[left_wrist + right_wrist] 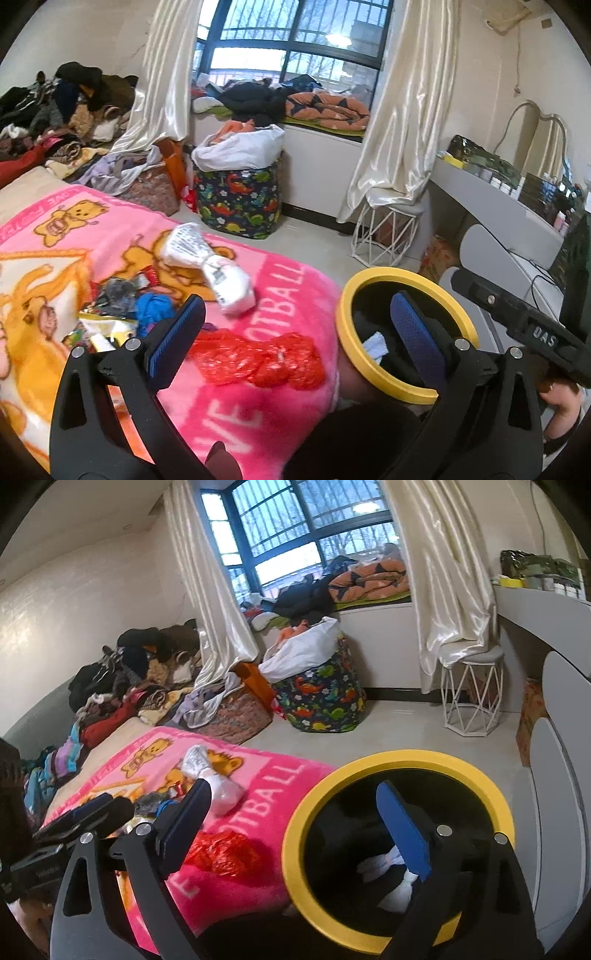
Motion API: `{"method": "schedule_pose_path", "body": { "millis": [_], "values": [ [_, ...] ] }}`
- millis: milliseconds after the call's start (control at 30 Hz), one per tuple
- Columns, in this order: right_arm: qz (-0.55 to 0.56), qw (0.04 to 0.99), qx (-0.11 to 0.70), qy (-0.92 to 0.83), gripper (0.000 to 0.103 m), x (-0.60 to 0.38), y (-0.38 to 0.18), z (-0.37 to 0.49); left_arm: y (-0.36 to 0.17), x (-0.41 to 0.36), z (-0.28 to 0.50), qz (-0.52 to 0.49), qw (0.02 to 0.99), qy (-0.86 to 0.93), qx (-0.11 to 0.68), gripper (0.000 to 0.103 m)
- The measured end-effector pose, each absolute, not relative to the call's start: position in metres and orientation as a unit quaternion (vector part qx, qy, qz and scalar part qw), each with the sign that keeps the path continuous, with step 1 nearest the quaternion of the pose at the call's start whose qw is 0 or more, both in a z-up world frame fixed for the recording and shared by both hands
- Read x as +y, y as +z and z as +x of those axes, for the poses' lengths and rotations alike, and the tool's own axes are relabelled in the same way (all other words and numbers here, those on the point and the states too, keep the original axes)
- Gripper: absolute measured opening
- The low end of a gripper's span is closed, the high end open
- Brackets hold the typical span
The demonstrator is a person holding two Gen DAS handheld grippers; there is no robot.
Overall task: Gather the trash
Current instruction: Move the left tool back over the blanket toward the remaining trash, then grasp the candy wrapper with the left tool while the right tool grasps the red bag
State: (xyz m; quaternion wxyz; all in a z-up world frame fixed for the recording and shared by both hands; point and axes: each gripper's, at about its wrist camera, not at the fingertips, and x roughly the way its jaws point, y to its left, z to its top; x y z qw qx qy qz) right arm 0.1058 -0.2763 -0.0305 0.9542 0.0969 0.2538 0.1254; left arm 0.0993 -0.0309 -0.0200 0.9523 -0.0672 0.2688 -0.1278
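Left wrist view shows a red plastic bag crumpled flat on the pink blanket, its long axis running left to right across the bed, just beside the blanket's near edge. Behind it lies a white wrapped bundle, its long axis slanting from upper left to lower right, with small print too blurred to read. Left of that sits a heap of wrappers and a blue scrap. The blanket carries teddy bears and white letters reading "OTBALL" and "VE". To the right, off the bed's edge, stands a yellow-rimmed bin with white tissue inside.

The left gripper is spread wide with nothing between its blue pads, straddling the red bag and the bin rim. The right gripper is likewise wide apart and empty, hanging over the bin; its body carries the letters "DAS".
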Motion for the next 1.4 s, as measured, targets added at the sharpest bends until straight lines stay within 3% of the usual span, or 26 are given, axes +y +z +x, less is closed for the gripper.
{"method": "schedule_pose_path", "body": {
  "millis": [700,1400],
  "values": [
    [0.021,0.941,0.277,0.191,0.09,-0.2,-0.043,0.107,-0.029,0.038,0.099,-0.101,0.955,-0.066,0.269,0.092],
    [-0.045,0.905,0.364,0.215,0.09,-0.145,-0.082,0.146,-0.065,0.129,0.089,-0.126,0.943,0.02,0.309,0.092]
  ]
}}
